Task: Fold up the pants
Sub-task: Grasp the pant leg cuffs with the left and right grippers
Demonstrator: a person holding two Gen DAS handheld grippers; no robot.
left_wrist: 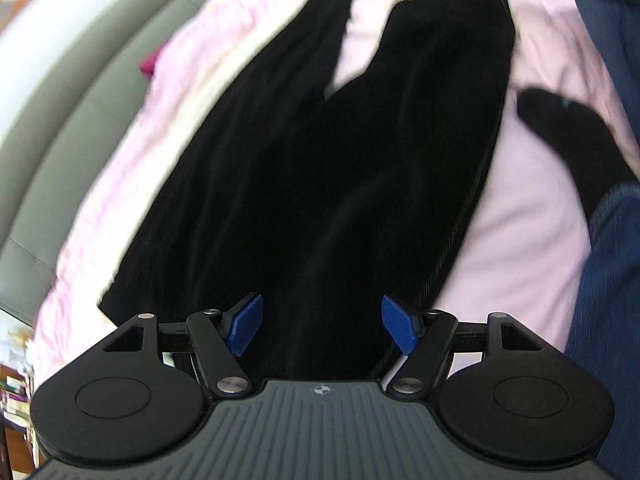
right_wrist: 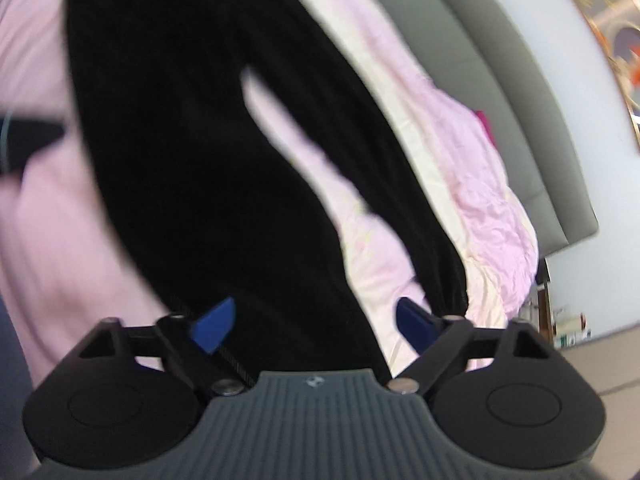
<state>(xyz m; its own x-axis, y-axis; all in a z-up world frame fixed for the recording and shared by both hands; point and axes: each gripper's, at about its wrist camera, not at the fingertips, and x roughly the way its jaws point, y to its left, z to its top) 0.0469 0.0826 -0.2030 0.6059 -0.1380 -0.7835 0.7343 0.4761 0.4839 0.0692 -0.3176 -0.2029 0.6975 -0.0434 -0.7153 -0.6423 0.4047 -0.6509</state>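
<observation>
Black pants (left_wrist: 304, 184) lie spread flat on a pink bedcover (left_wrist: 520, 240), the two legs parted in a V with pink showing between them. My left gripper (left_wrist: 322, 326) is open, its blue pads (left_wrist: 246, 326) wide apart over the waist end of the pants. In the right wrist view the pants (right_wrist: 192, 152) run from the leg ends up the frame. My right gripper (right_wrist: 316, 324) is open above the end of one leg; the other leg's cuff (right_wrist: 448, 288) lies just right of it. Nothing is held.
The bedcover (right_wrist: 460, 168) is wrinkled near a grey padded headboard (left_wrist: 60, 92) (right_wrist: 492, 92). A person's black-socked foot (left_wrist: 576, 140) and blue-jeaned leg (left_wrist: 608, 300) rest on the bed right of the pants. A magenta item (right_wrist: 486, 124) lies by the headboard.
</observation>
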